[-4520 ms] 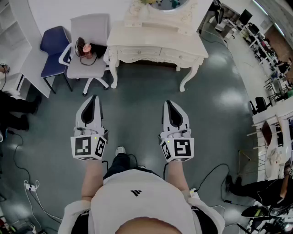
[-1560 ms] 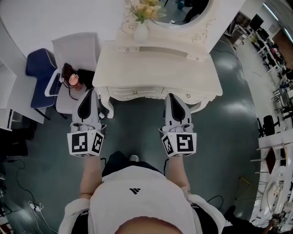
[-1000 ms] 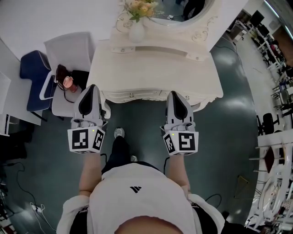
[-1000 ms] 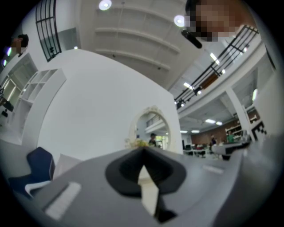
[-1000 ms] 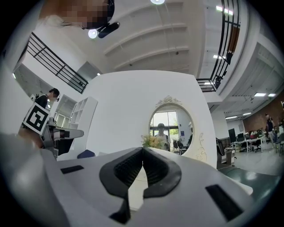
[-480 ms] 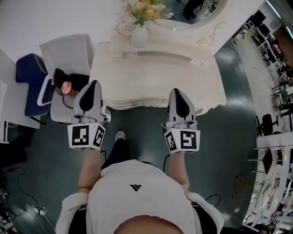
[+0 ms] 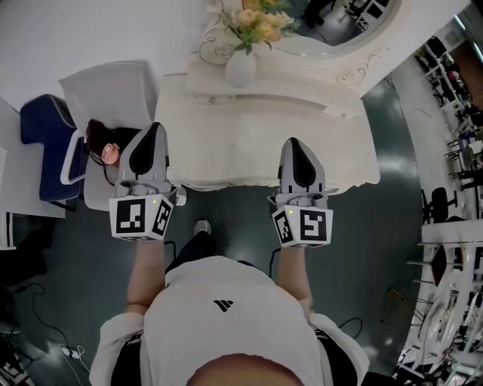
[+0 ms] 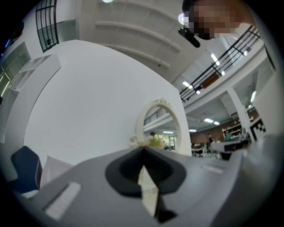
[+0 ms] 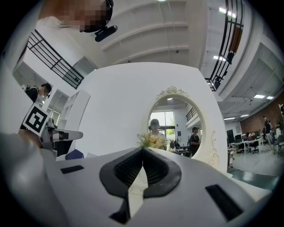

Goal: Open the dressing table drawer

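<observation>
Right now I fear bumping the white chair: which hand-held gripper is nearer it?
Left. The left hand-held gripper is just beside the white chair; the right hand-held gripper is farther, at the table.

Cream dressing table (image 7: 264,143) on dark floor (image 7: 392,226); white vase (image 7: 240,69) with flowers (image 7: 260,22) at back, mirror (image 7: 339,22) behind.

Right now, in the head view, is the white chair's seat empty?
No, a dark item with a pink part lies on the white chair.

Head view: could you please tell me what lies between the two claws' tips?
Only the bare top of the cream, ornate dressing table lies between the left claw and the right claw, as the head view shows.
</observation>
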Demonstrator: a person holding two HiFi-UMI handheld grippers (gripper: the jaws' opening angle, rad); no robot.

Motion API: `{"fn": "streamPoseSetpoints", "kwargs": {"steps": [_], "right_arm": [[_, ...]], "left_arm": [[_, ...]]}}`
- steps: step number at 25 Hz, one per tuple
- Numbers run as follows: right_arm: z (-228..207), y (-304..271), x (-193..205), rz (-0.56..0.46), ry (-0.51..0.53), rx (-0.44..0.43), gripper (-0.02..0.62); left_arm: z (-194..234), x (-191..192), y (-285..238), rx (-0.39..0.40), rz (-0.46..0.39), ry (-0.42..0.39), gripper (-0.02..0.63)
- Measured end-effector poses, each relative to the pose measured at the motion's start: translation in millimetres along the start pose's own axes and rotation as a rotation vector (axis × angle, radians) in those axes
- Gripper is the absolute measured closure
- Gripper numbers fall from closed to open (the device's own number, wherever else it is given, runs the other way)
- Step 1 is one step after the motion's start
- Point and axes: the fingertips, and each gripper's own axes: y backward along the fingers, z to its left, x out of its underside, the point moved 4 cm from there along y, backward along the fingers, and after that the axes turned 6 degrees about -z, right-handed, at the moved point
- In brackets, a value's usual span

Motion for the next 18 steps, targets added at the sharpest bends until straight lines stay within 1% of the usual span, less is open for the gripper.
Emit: {"fn": "streamPoseSetpoints", "kwargs": {"steps": [10,18], "right_arm": [[8,-50,13,0.001,0.009,0.034,0.604],[19,-74,28,0.024,0.020,0.054,0.604]], "left_arm": [[38,13,-43,0.040,0.004,-0.003,0.598],[64,30,-69,0.056,0.014,0.020,0.598]]}}
